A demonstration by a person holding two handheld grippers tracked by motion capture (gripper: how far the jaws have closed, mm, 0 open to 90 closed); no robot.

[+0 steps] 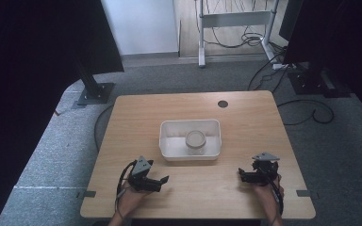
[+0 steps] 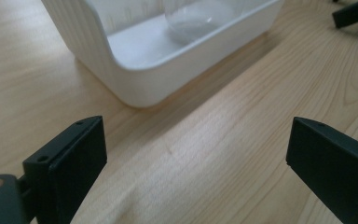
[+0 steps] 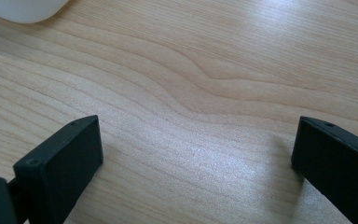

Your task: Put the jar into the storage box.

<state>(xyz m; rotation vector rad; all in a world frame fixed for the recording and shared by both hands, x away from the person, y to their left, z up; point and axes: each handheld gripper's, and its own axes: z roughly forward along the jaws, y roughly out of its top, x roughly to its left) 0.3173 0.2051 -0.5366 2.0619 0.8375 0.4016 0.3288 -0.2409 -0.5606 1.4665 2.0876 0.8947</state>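
1. Centrally on the counter (image 1: 122, 122): white tray (image 1: 167, 141) with a clear lidded jar (image 1: 195, 142) standing upright inside, toward its right half.
2. Left tongs (image 1: 164, 180) near the counter's front edge, left of the tray, released, jaws wide apart and grasping nothing; in the left gripper view, aimed at the tray's rounded near corner (image 2: 140, 88), jar base (image 2: 196, 23) beyond the wall.
3. Right tongs (image 1: 241, 174) at front right, well apart from the tray, likewise released and empty; bare wood between the jaws, tray corner (image 3: 23, 9) at top left.
4. Step judged in hand: start of the approach, nothing yet touched.
5. Next move, as a judgement: reach over the tray wall, jaws either side of the jar, then close; alternatively, a steadying grip on the tray rim.
6. Hard to make out: jar contents, lid type, upper part cut off in the left gripper view; far tray wall blurred.
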